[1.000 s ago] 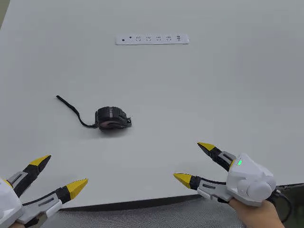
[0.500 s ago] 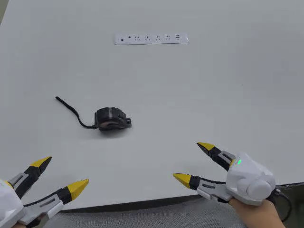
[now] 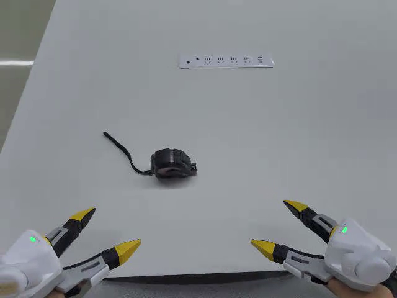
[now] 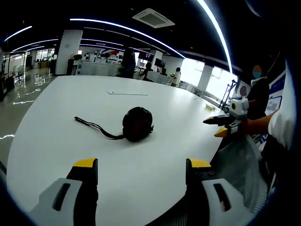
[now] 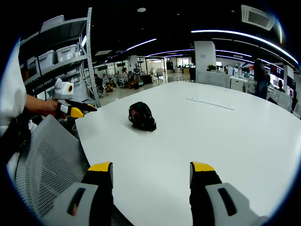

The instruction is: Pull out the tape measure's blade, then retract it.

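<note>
Viewpoint shifted, tape measure unmoved; left tongs cut off.

I read this as open-plan office, part lab: long white desk with power strip, ceiling light strips and air vent overhead, metal shelving stacked with storage boxes, people at far workstations, mesh chair at desk edge.
</note>
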